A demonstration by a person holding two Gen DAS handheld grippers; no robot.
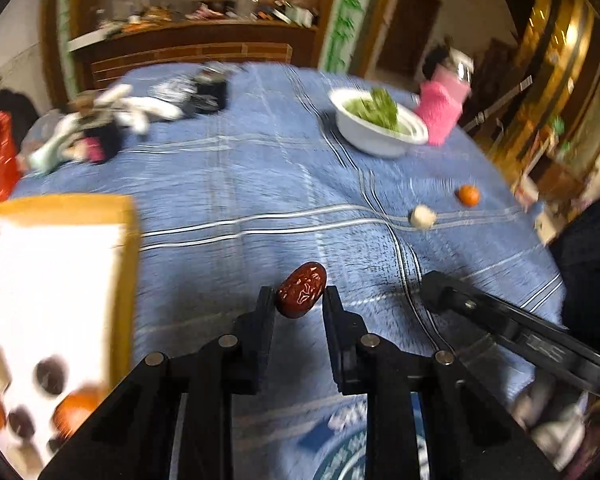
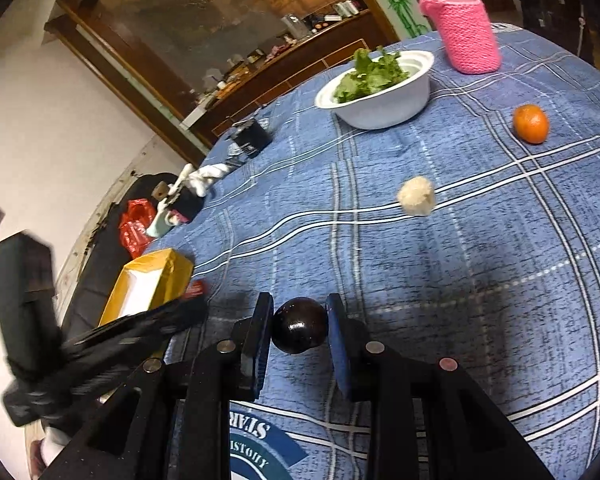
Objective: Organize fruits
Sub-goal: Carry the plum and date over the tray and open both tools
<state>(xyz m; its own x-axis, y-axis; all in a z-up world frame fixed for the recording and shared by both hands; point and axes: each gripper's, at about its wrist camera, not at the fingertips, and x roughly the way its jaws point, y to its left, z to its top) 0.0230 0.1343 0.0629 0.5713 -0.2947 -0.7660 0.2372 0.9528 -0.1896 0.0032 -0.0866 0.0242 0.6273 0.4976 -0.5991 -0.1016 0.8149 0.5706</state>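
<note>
My left gripper (image 1: 299, 294) is shut on a wrinkled red date (image 1: 301, 290), held above the blue checked tablecloth (image 1: 240, 184). At its left lies a yellow-rimmed white box (image 1: 60, 280) with several fruits in it, blurred. My right gripper (image 2: 299, 322) is shut on a dark round plum (image 2: 299, 326) just above the cloth. An orange (image 2: 531, 123) and a pale round fruit (image 2: 416, 196) lie on the cloth beyond it; both also show in the left wrist view, the orange (image 1: 469, 195) and the pale fruit (image 1: 422, 216). The box (image 2: 148, 284) sits to my right gripper's left.
A white bowl of green leaves (image 2: 376, 88) and a pink knit-covered bottle (image 2: 462, 20) stand at the far side. Black and white clutter (image 1: 112, 120) lies at the far left edge. The other gripper's arm (image 2: 80, 344) crosses at the left.
</note>
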